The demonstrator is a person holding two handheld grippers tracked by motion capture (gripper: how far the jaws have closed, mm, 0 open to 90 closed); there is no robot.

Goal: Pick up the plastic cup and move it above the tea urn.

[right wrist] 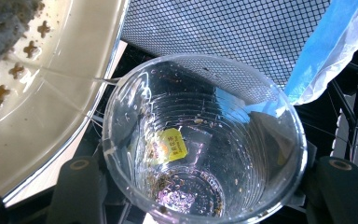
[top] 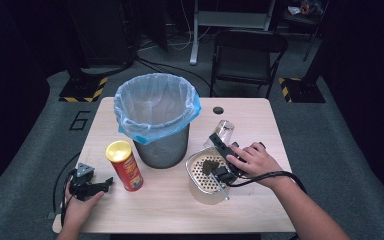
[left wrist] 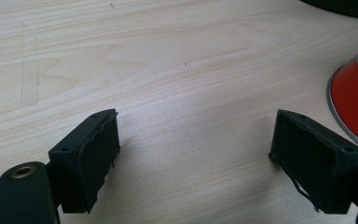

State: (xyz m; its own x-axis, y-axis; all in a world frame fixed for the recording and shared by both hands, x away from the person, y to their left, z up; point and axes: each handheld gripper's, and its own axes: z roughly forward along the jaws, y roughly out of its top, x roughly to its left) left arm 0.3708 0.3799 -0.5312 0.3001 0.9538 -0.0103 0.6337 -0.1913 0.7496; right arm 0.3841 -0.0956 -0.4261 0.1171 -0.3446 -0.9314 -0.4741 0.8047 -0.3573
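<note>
My right gripper (top: 221, 138) is shut on a clear plastic cup (top: 224, 130), tipped on its side toward a white perforated strainer bowl (top: 192, 172). In the right gripper view the cup (right wrist: 200, 140) sits between the jaws of the right gripper (right wrist: 205, 191), with a yellow tea tag (right wrist: 171, 145) and tea specks inside. A dark clump of wet tea leaves (top: 210, 165) lies in the bowl (right wrist: 65, 93). My left gripper (top: 107, 184) rests open on the table beside a red can with a yellow lid (top: 125, 166). In the left gripper view the left gripper (left wrist: 196, 154) holds nothing.
A grey mesh bin (top: 162, 145) with a blue liner (top: 155, 105) stands mid-table behind the can and bowl; its mesh (right wrist: 223, 32) is close behind the cup. The can's base (left wrist: 356, 102) is right of the left jaws. A folding chair (top: 247, 55) stands beyond the table (top: 155, 210).
</note>
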